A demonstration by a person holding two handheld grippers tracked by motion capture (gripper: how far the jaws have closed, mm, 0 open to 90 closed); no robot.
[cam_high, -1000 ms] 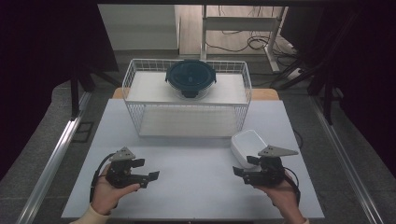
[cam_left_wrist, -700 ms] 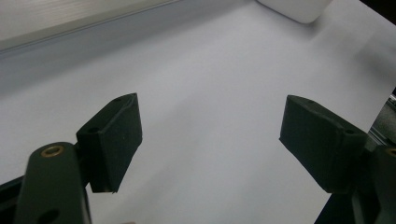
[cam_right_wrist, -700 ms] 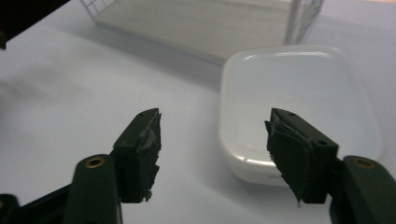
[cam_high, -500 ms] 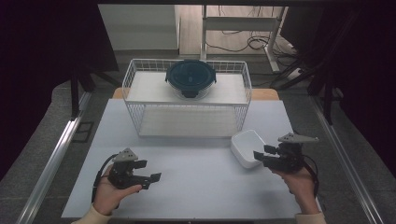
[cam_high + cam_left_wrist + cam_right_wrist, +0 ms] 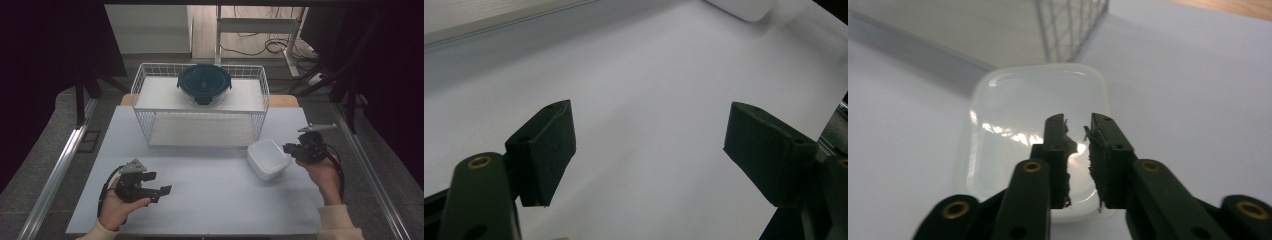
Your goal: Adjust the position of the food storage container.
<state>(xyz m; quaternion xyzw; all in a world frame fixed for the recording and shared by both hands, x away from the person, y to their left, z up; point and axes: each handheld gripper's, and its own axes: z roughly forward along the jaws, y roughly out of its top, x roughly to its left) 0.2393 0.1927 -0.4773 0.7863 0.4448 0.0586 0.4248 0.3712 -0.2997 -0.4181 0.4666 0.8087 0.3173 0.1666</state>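
White plastic tub (image 5: 268, 158) sits on the table (image 5: 210, 200) beside our right gripper (image 5: 1078, 131), which has swung out to its right side, jaws nearly together, gripping nothing. Our left gripper (image 5: 159, 189) stays wide apart, idle.

The right gripper (image 5: 1079, 131) hangs over a white tub (image 5: 1013, 115) — jaws close together, a narrow gap between — with a wire basket (image 5: 1070, 20) beyond.
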